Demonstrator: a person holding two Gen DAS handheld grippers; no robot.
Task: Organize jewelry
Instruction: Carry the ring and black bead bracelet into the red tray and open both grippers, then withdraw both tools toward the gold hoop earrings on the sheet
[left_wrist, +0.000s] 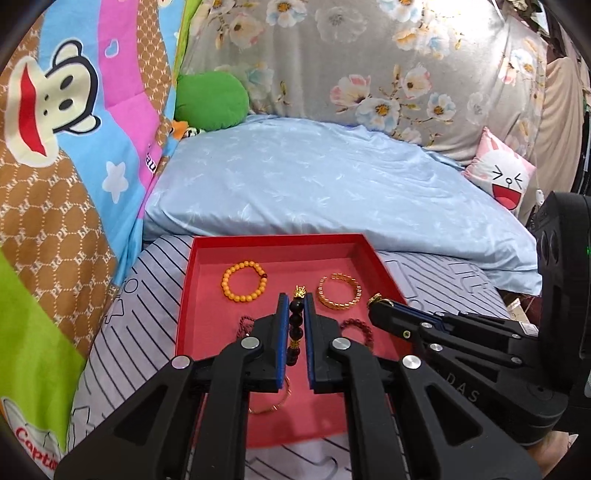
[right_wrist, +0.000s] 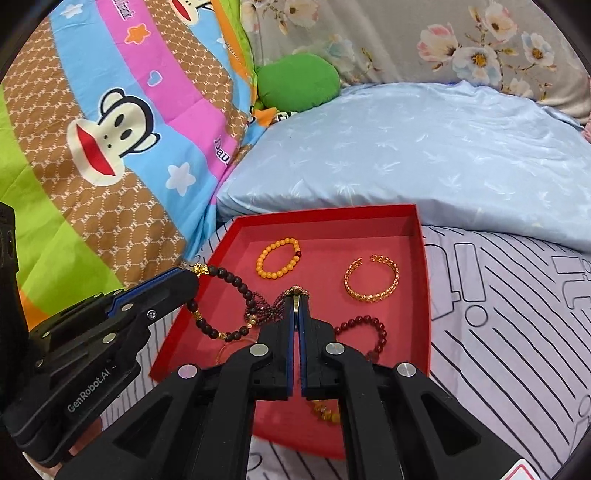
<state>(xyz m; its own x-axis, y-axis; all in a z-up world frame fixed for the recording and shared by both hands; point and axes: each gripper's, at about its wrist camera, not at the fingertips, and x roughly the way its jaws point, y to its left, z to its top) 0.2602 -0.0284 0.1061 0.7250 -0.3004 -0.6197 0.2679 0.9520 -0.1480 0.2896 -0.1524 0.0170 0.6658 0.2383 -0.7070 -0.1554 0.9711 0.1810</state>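
A red tray (left_wrist: 277, 240) (right_wrist: 325, 214) lies on the bed with jewelry in it. My left gripper (left_wrist: 296, 301) (right_wrist: 192, 273) is shut on a black bead bracelet (left_wrist: 297, 321) (right_wrist: 240, 286) with gold charms, and its loop hangs over the tray's left side. My right gripper (right_wrist: 296, 306) (left_wrist: 378, 304) is shut on a gold ring (right_wrist: 295, 291) (left_wrist: 384, 302) above the tray's middle. On the tray floor lie an orange bead bracelet (left_wrist: 243, 280) (right_wrist: 279, 258), a gold cuff bangle (left_wrist: 340, 291) (right_wrist: 371, 280), a red bead bracelet (left_wrist: 360, 328) (right_wrist: 369, 328) and a dark red chain (right_wrist: 266, 306).
A thin gold bangle (left_wrist: 273, 402) and an amber piece (right_wrist: 325, 411) lie at the tray's near end, partly hidden by the fingers. A blue pillow (left_wrist: 332, 184) sits behind the tray, a cartoon quilt (left_wrist: 74, 184) rises on the left, and striped sheet (right_wrist: 498, 314) spreads to the right.
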